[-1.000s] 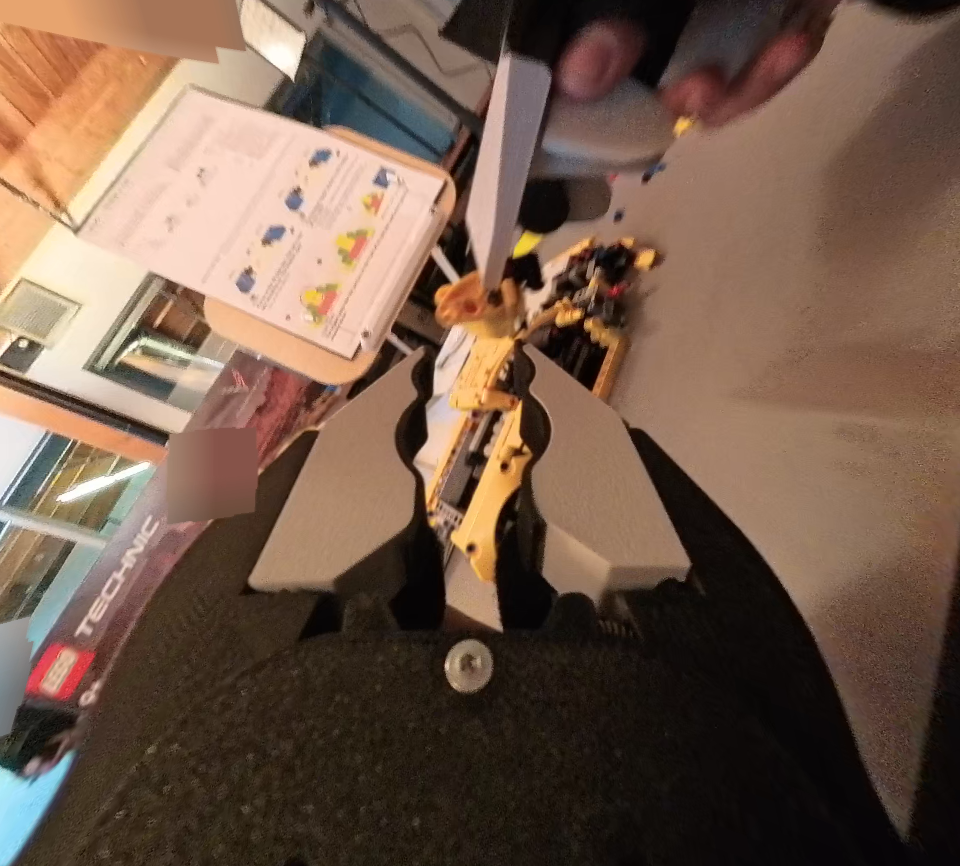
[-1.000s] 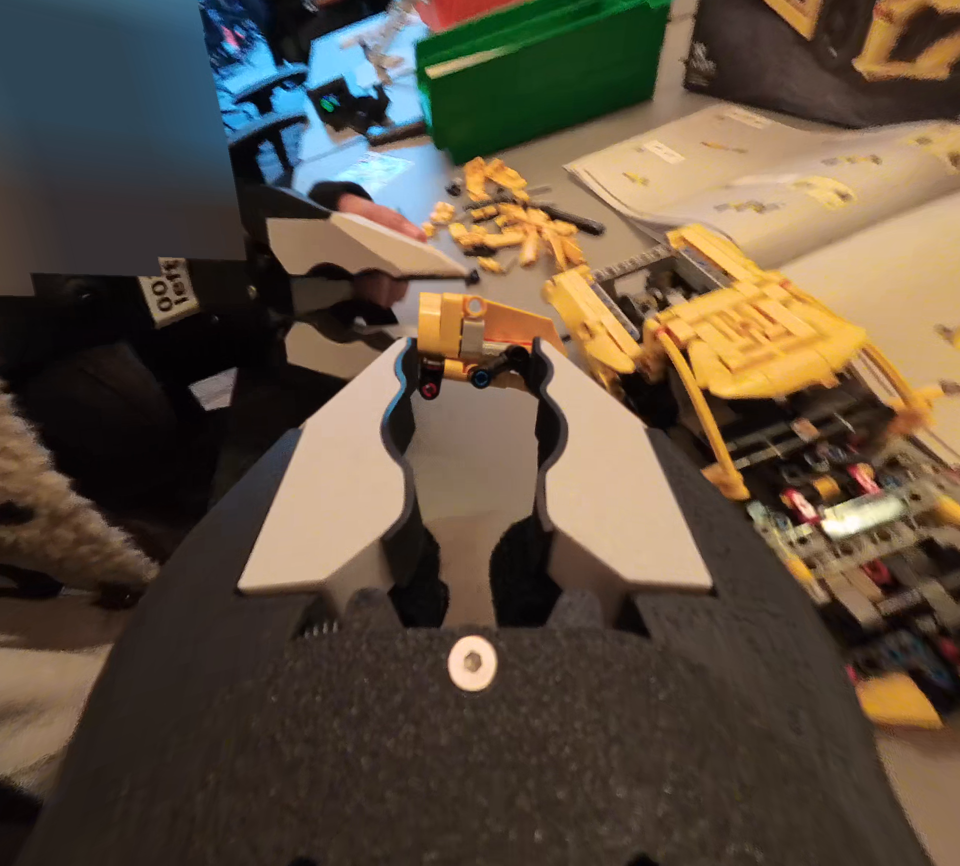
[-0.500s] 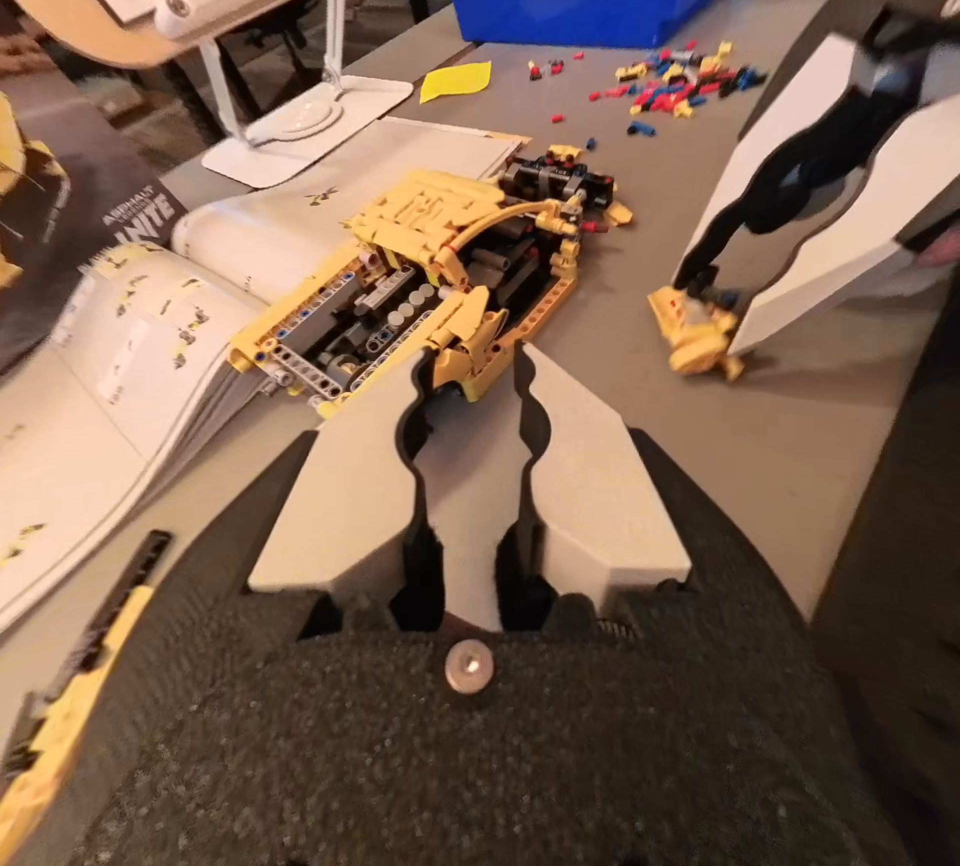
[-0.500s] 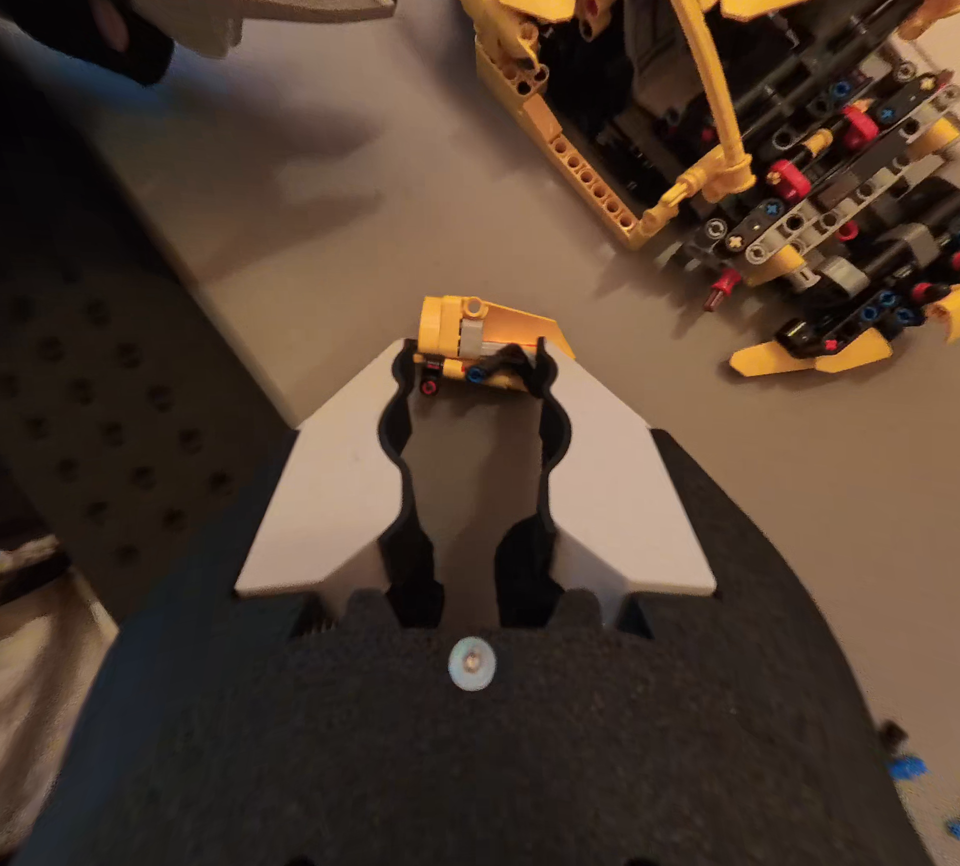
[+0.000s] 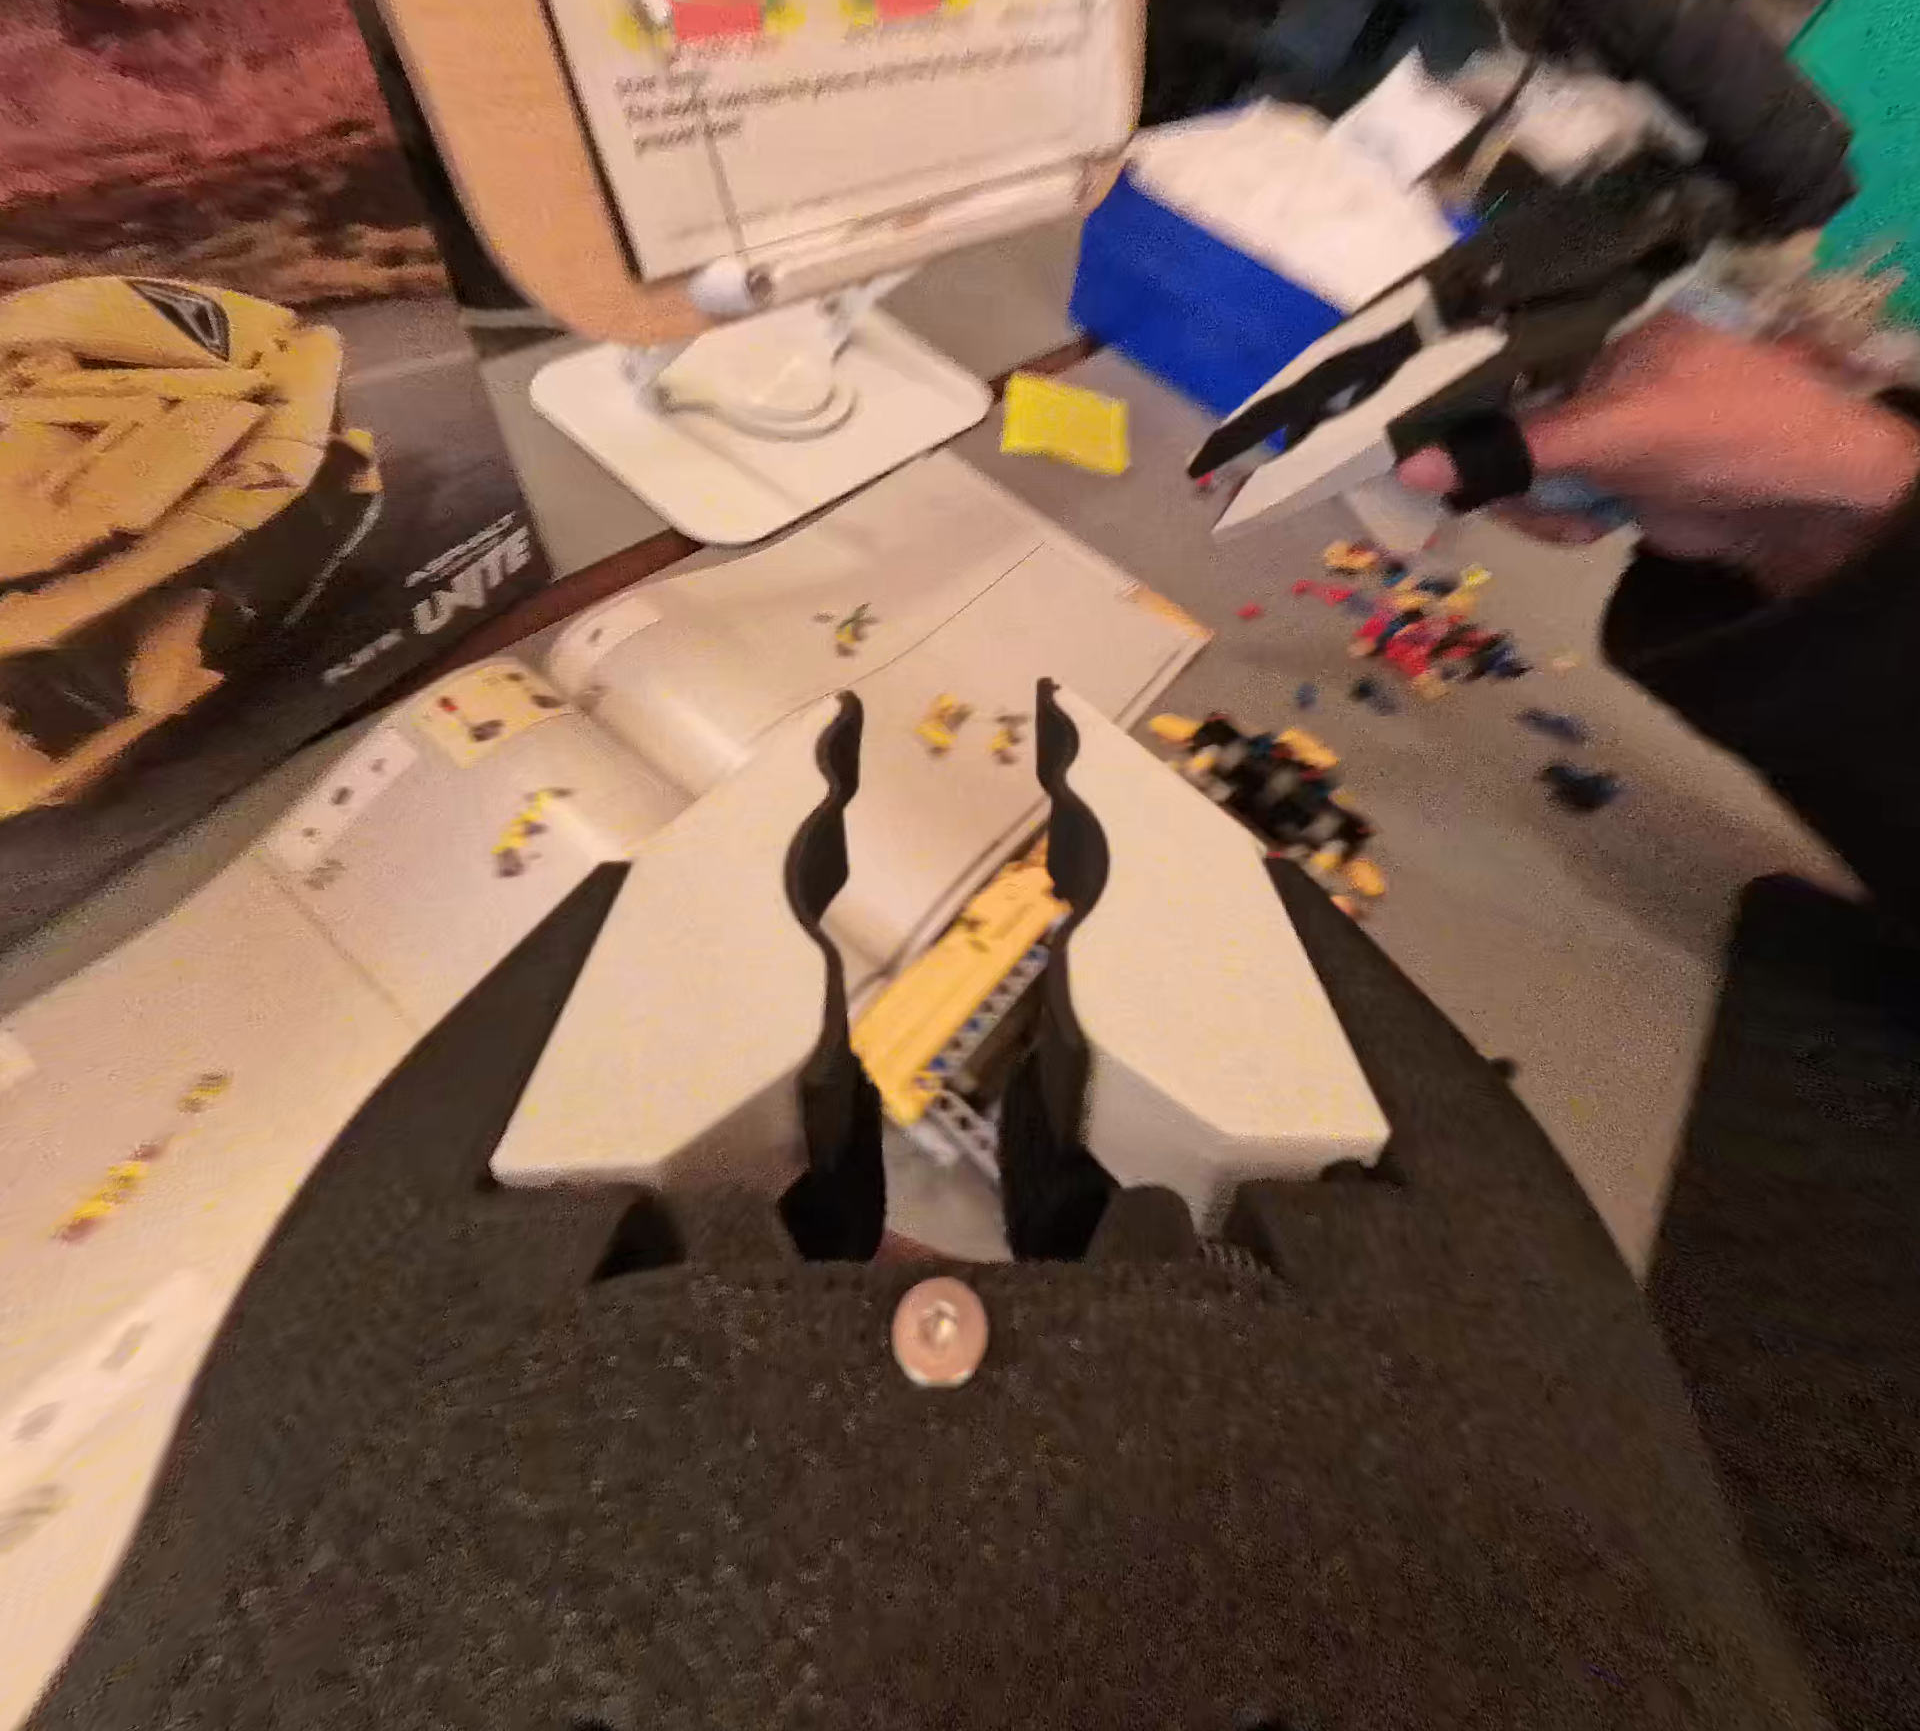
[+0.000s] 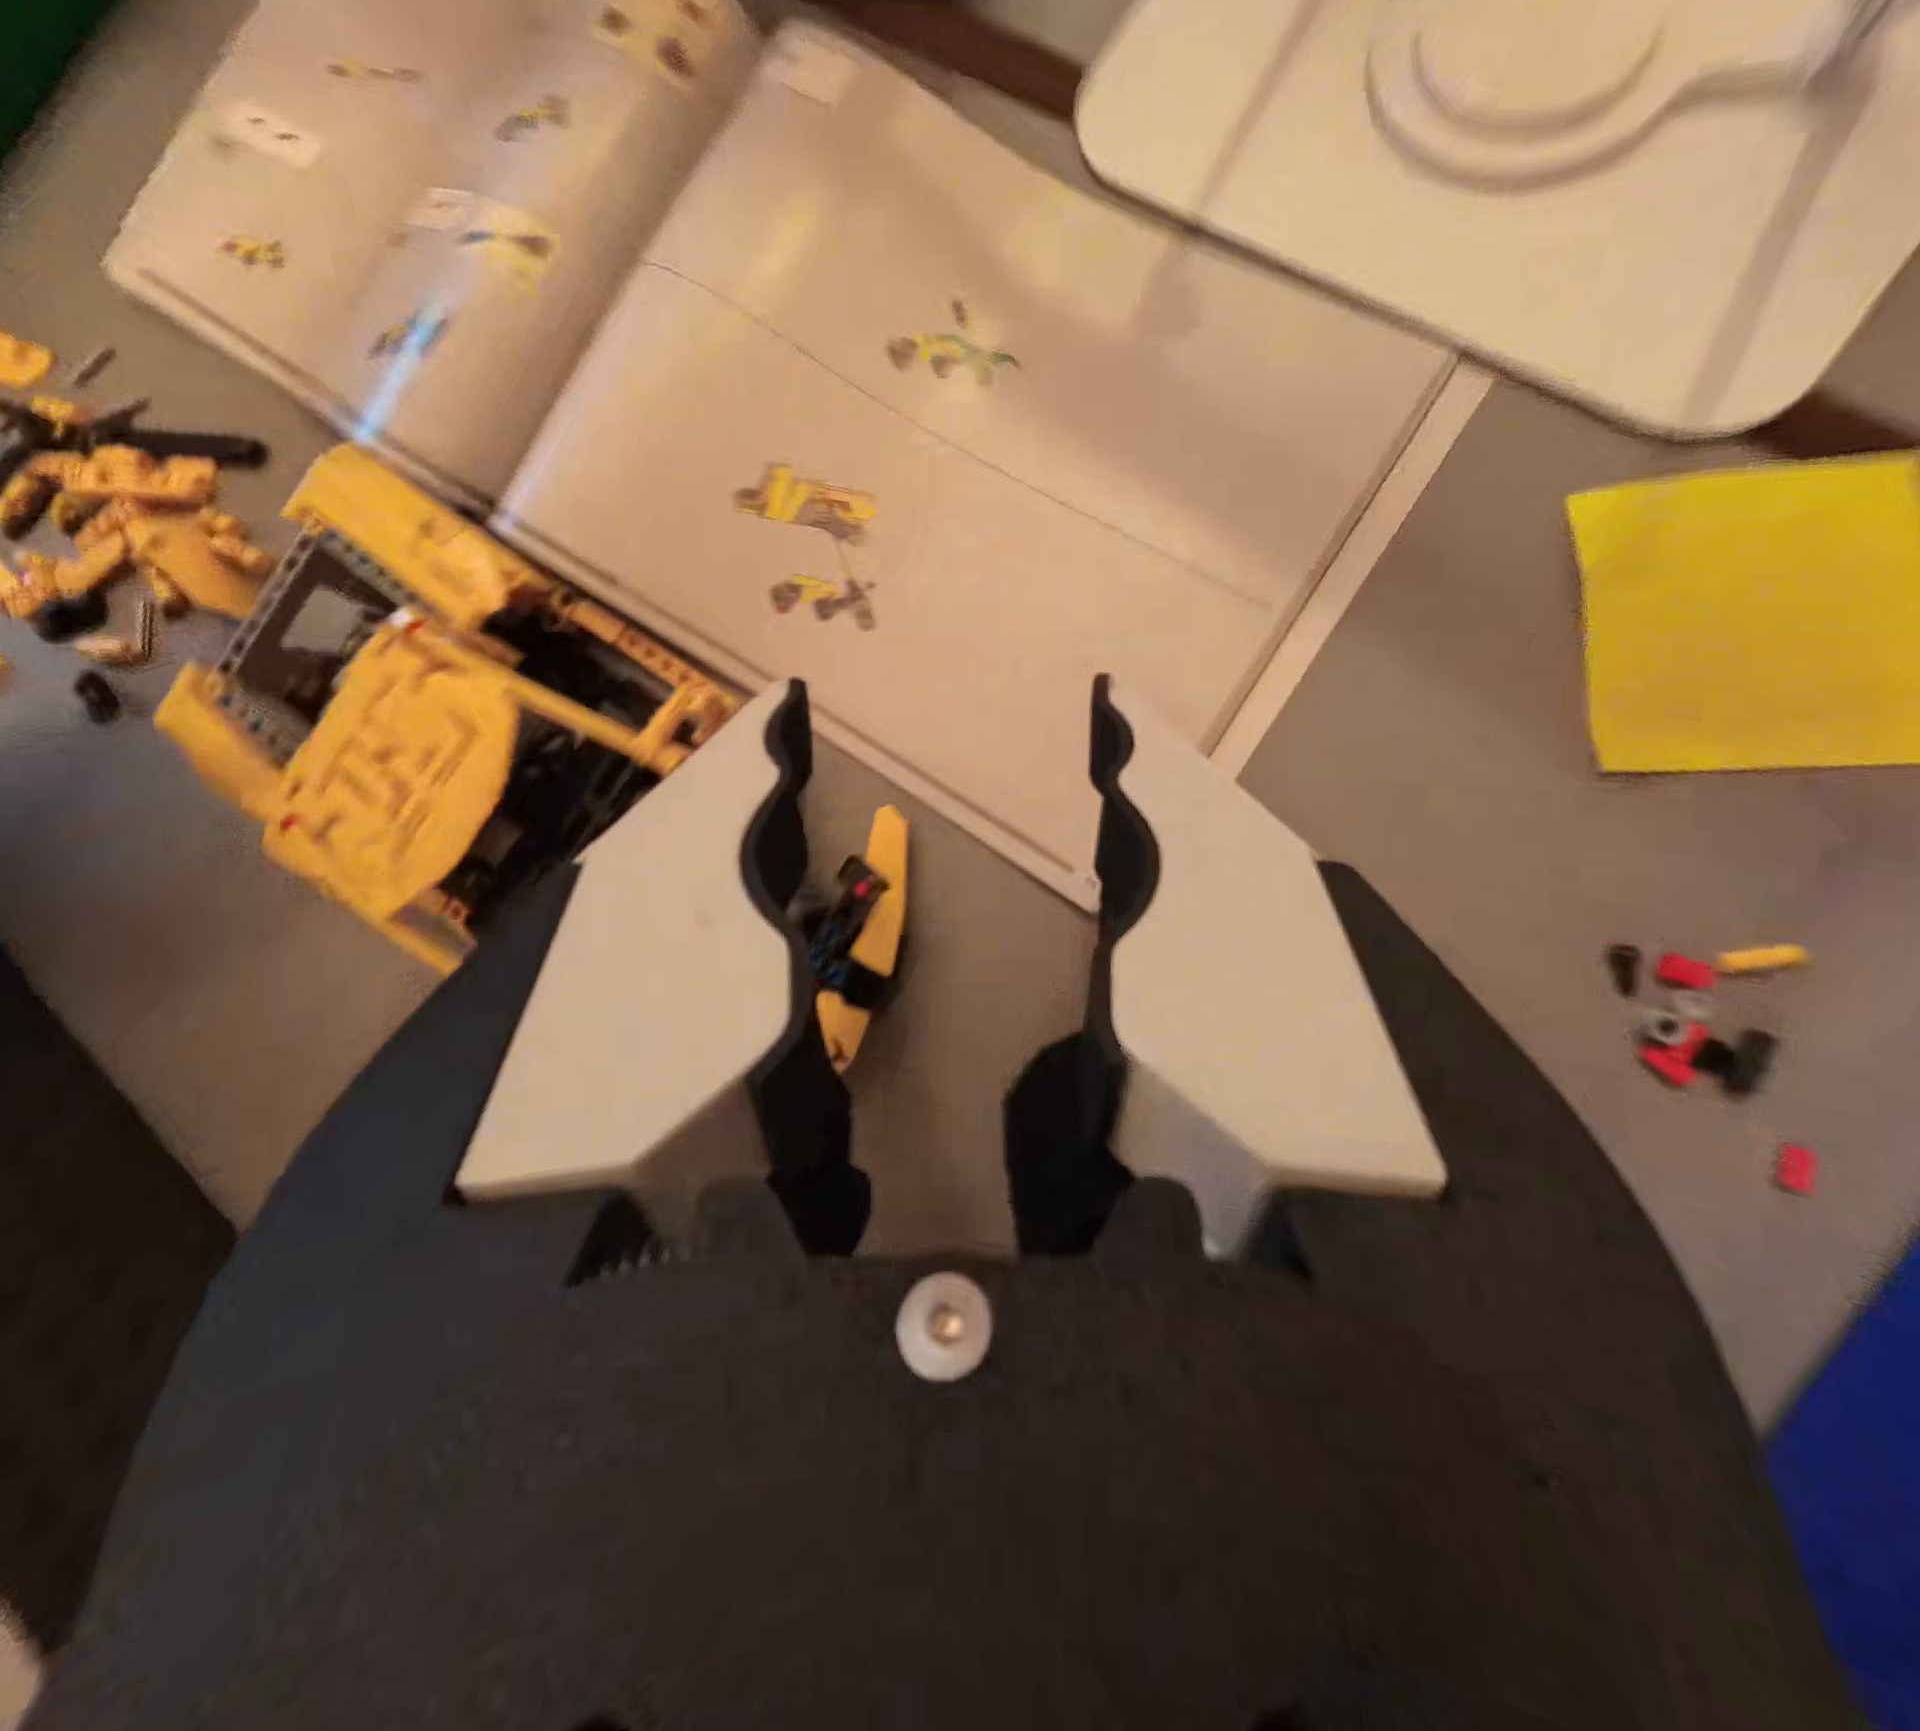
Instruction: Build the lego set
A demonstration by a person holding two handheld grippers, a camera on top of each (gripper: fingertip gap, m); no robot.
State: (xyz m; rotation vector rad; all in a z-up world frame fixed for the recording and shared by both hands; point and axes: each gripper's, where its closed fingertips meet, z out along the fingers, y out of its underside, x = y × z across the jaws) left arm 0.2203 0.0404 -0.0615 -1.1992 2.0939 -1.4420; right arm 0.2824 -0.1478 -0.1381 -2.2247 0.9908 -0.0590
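Released since before — small yellow piece (image 6: 871,928) lies under my spread right gripper (image 6: 943,699); left gripper (image 5: 943,710) spread, empty.

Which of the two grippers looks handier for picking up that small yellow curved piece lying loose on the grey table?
Probably the right gripper: its open jaws hang over the small yellow curved piece.

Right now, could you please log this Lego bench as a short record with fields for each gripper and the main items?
left gripper: open, empty, above the yellow car model
right gripper: open, empty, raised over the table
small yellow sub-assembly: on the grey table, seen between the right gripper's fingers, not gripped
instruction booklet: open, beside the car model
loose yellow parts: piled left of the model
yellow paper sheet: flat, right of booklet
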